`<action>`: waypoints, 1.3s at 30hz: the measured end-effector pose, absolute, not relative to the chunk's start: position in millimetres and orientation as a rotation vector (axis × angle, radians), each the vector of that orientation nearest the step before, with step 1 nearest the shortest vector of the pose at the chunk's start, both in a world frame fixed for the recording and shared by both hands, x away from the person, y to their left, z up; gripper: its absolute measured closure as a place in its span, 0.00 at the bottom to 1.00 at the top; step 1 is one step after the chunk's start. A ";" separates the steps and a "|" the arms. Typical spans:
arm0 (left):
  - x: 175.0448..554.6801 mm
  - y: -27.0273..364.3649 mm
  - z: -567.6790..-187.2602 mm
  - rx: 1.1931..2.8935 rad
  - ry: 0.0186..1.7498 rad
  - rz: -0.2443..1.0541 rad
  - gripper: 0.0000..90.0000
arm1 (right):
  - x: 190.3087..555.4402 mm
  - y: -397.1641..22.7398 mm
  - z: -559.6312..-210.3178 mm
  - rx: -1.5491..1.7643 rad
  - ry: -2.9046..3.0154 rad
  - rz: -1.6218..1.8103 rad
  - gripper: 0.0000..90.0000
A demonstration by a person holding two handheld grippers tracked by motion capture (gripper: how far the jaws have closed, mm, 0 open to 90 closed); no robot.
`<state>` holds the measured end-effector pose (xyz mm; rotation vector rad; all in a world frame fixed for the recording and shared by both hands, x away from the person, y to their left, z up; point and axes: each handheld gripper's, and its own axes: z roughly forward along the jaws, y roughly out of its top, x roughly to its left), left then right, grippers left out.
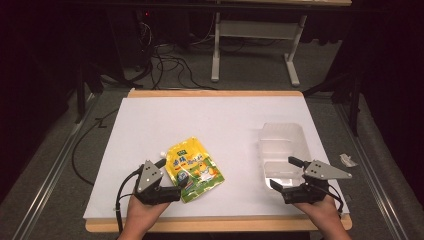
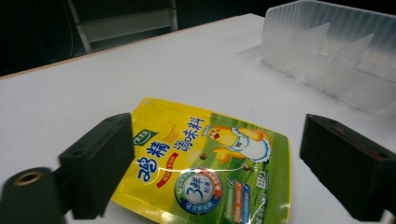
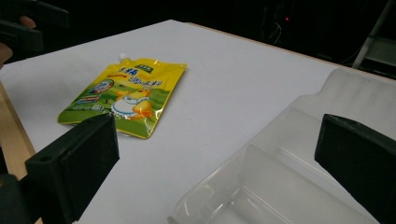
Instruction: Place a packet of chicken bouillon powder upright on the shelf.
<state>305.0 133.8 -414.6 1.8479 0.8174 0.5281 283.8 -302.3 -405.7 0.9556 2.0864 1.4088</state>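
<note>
The yellow pouch (image 1: 194, 169) is lying flat on the white bench (image 1: 210, 125), lower centre of the high view, with the left gripper (image 1: 172, 192) being held wide open and empty at its near edge. A pickup is judged likely; one thin, glossy, pliable edge should be pinched, not the slack middle. The right gripper (image 1: 285, 175) is being held open over the clear, rigid, ribbed plastic tray (image 1: 281, 136) at lower right.

On your yellow pouch (image 2: 205, 172) you can read large blue Chinese characters, 鸡精. Its round blue badge (image 2: 200, 192) shows a "3". The smaller print is too blurred to read.
</note>
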 end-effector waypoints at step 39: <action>336.3 155.9 -427.4 1.776 0.990 0.481 0.13 | 285.8 -307.3 -408.8 0.973 2.106 1.382 0.00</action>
